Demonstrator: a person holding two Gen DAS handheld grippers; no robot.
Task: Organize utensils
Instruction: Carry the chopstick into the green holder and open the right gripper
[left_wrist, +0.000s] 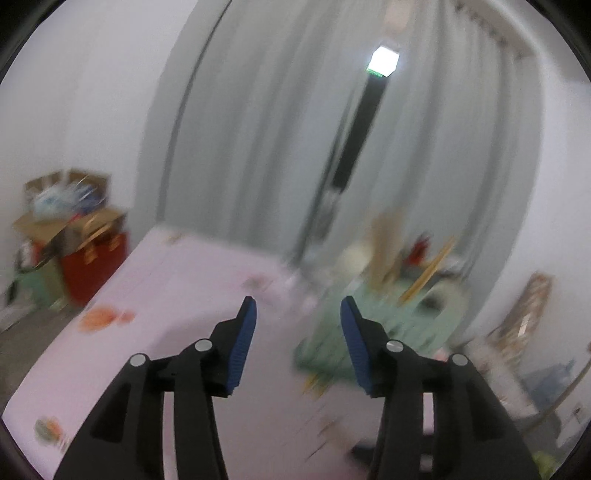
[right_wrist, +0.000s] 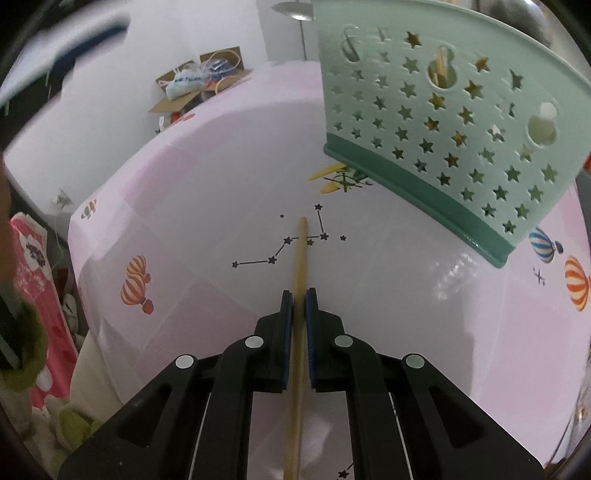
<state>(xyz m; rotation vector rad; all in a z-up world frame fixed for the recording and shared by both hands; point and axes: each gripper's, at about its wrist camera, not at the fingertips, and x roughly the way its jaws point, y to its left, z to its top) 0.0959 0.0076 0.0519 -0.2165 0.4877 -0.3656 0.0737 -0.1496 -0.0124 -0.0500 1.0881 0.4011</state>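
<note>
We are putting utensils away. Our left gripper points across the pink table, jaws apart, holding nothing. Our right gripper tilts down, clamped on a wooden chopstick. Next, we lift it into the green basket, upper right.

You face grey curtains behind the pink table, which carries a cloth printed with hot-air balloons and star lines. A bright light glows high against the curtains. Left of the table, open cardboard boxes sit on what may be a red cabinet; blur hides detail. White walls flank the curtains.
</note>
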